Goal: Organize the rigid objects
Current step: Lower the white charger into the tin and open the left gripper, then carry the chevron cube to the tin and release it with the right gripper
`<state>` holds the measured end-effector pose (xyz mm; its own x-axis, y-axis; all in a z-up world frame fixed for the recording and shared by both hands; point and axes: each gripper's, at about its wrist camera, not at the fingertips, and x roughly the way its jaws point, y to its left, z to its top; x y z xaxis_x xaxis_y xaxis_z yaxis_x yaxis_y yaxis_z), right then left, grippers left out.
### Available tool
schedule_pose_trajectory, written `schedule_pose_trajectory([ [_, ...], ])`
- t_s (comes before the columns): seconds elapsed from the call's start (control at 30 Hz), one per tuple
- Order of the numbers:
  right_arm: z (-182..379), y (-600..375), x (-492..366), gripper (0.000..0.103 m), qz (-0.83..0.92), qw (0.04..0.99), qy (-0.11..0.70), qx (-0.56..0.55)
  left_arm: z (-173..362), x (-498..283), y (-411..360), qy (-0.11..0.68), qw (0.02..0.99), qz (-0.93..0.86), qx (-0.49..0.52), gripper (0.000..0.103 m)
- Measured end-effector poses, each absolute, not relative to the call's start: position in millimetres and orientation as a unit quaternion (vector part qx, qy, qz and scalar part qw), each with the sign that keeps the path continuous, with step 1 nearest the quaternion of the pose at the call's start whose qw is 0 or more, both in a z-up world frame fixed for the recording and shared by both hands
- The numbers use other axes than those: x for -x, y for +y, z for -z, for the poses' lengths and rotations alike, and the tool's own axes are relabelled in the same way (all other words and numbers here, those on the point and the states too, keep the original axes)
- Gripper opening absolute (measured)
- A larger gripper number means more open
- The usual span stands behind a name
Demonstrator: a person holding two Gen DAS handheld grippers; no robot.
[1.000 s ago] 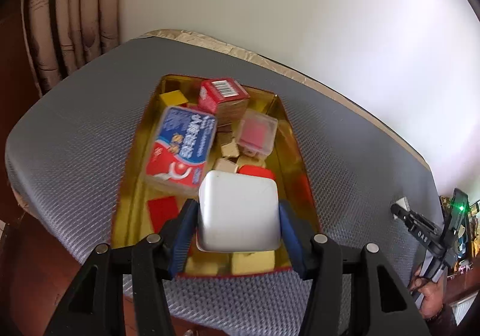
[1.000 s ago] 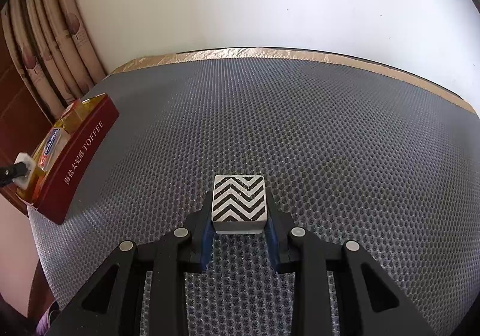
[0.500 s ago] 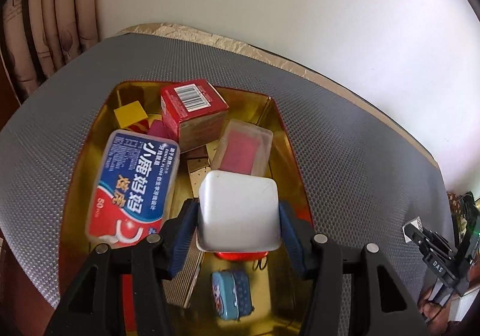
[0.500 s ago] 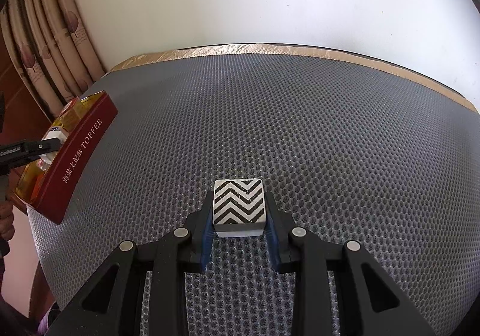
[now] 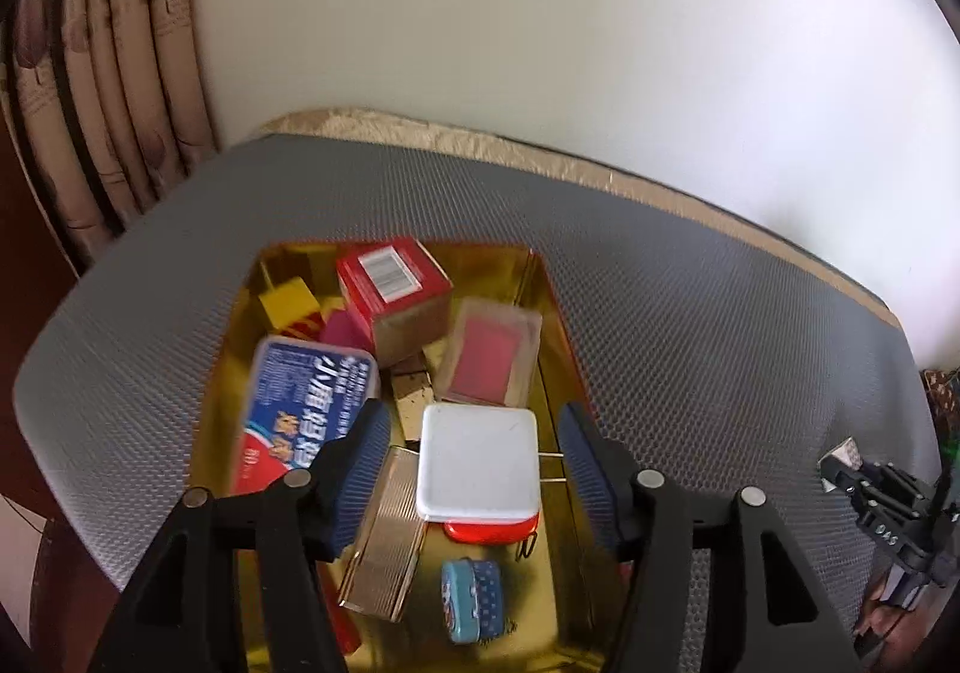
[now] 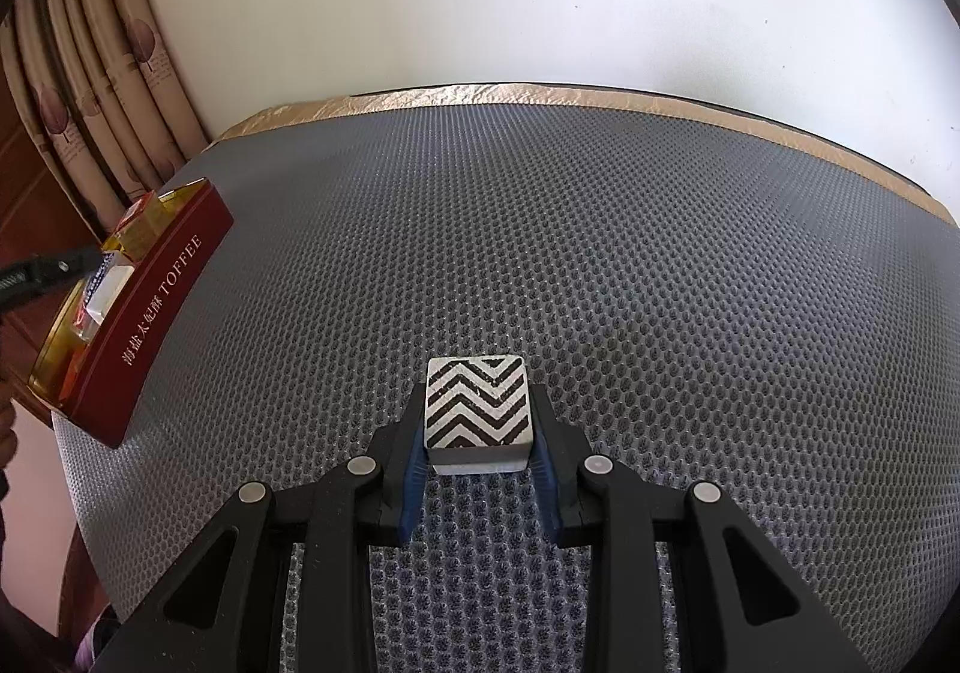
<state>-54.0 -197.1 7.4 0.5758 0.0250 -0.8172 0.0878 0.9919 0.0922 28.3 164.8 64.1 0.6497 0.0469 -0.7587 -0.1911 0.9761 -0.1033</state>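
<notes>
Left wrist view: grey mesh-covered bench (image 5: 690, 313), gold tin (image 5: 543, 313) crowded with boxes, left claw (image 5: 474, 460) spread wide around white box (image 5: 478, 463) lying inside; right claw (image 6: 478, 436) clamped on zigzag-patterned cube (image 6: 478, 403) above bench.

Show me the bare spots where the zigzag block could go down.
Grey mat lies bare from the toffee tin across to its right edge. Inside the tin it is crowded; only gold floor right of the blue tin shows.

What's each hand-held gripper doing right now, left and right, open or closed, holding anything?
Left hand-held gripper: open, white box lying loose between its fingers, in the tin.
Right hand-held gripper: closed on the zigzag-patterned block.
</notes>
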Motion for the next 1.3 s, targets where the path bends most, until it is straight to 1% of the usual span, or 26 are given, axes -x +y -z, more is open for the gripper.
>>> schedule_pose_trajectory([
  [0.1, -7, -196, 54, 0.028, 0.018, 0.885, 0.461, -0.061, -81, -3, 175, 0.388, 0.911, -0.086, 0.114, 0.060],
  [0.2, -6, -195, 54, 0.028, 0.018, 0.885, 0.461, -0.061, -84, 25, 193, 0.395, 0.900, -0.123, 0.137, 0.061],
  [0.43, -6, -188, 51, 0.028, 0.014, 0.878, 0.475, -0.051, -49, 94, 231, 0.444, 0.858, -0.162, 0.202, 0.061],
  [0.53, -11, -178, 49, 0.028, 0.006, 0.876, 0.478, -0.059, -41, 112, 238, 0.445, 0.850, -0.176, 0.220, 0.061],
  [0.7, -32, -143, 42, 0.028, -0.034, 0.878, 0.469, -0.082, -38, 113, 241, 0.447, 0.849, -0.191, 0.208, 0.061],
  [0.93, -73, -54, 23, 0.028, -0.134, 0.880, 0.448, -0.088, -47, 117, 225, 0.437, 0.866, -0.182, 0.160, 0.061],
  [1.1, -74, 5, 6, 0.028, -0.194, 0.863, 0.456, -0.096, -50, 119, 229, 0.432, 0.869, -0.177, 0.164, 0.061],
  [1.3, -62, 55, -7, 0.028, -0.224, 0.851, 0.470, -0.069, -46, 118, 240, 0.436, 0.862, -0.168, 0.195, 0.061],
])
